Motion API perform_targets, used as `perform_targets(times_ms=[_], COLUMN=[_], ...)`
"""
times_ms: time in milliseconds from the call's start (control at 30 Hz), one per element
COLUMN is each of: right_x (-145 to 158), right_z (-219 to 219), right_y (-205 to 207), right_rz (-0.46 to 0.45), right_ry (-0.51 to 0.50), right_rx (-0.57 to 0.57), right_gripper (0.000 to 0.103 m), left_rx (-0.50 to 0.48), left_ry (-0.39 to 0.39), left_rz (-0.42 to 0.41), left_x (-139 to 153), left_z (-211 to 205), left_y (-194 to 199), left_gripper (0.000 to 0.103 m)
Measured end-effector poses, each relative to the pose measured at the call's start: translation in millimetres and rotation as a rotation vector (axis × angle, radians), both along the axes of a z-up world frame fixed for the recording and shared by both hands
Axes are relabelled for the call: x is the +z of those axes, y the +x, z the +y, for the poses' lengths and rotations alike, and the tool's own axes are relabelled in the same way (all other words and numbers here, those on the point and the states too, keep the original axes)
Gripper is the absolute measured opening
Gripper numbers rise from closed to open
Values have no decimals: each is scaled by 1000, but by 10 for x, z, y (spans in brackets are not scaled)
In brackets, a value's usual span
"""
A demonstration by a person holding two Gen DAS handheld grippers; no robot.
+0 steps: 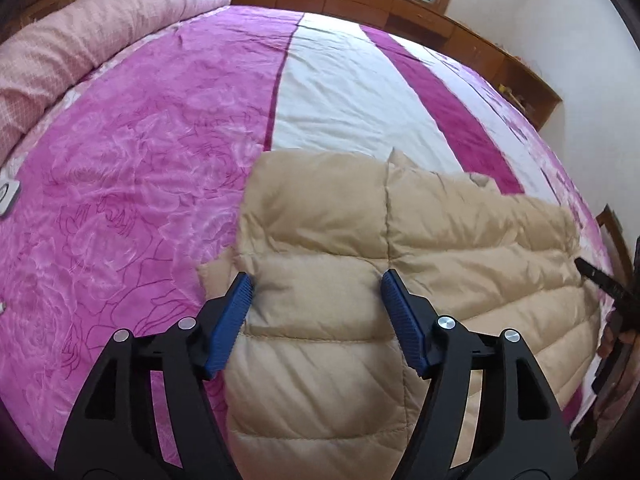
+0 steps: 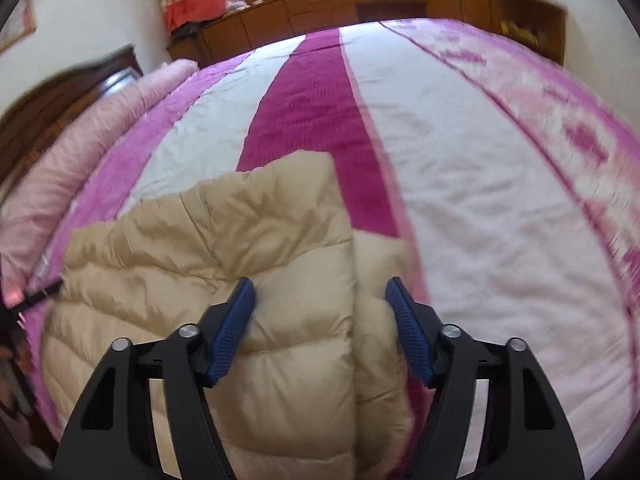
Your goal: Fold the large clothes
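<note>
Lying folded near front edge of bed point(image 1: 160, 128): beige puffer jacket point(image 1: 360, 240), over pink and white striped cover.

Hovering over jacket's left part: left gripper point(image 1: 316, 288), jaws standing apart, pads not pressing fabric. Same for right gripper point(image 2: 320, 296) over jacket's right edge, also gripping nothing.

Risking: slippery puffy fabric springing back and unfolding; pads catching only top layer, so fold shifting.

Showing no readable brand, label or writing.
</note>
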State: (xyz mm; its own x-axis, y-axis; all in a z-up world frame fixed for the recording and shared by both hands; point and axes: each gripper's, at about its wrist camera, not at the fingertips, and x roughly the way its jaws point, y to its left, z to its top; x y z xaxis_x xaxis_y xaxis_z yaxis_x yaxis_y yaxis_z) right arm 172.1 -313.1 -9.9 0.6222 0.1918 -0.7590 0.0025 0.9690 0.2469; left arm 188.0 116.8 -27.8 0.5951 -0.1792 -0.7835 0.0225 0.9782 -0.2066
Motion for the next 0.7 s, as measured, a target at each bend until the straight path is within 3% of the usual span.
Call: perform_targets(times_ms=[33,100,200,467,700], right_x=[16,102,214,-88,-141], right_z=[-1,18,107,142,195], right_y=[0,31,159,516,453], right_rz=[-17,-54,-82,52,38], right_ry=[40,82,33,-23,-51], right_rx=[-3,1,12,-27,-39], right_gripper=[33,21,18,22,47], left_rx=[-1,1,41,75,70], left_ry=[15,41,62,82,102], left_rz=[3,14,25,70,64], left_x=[-15,-28,-67,-237,-125], left_z=[-36,-78,-100,-106,-78], left_y=[21,84,243,514,412], left_gripper=[50,43,41,47,60])
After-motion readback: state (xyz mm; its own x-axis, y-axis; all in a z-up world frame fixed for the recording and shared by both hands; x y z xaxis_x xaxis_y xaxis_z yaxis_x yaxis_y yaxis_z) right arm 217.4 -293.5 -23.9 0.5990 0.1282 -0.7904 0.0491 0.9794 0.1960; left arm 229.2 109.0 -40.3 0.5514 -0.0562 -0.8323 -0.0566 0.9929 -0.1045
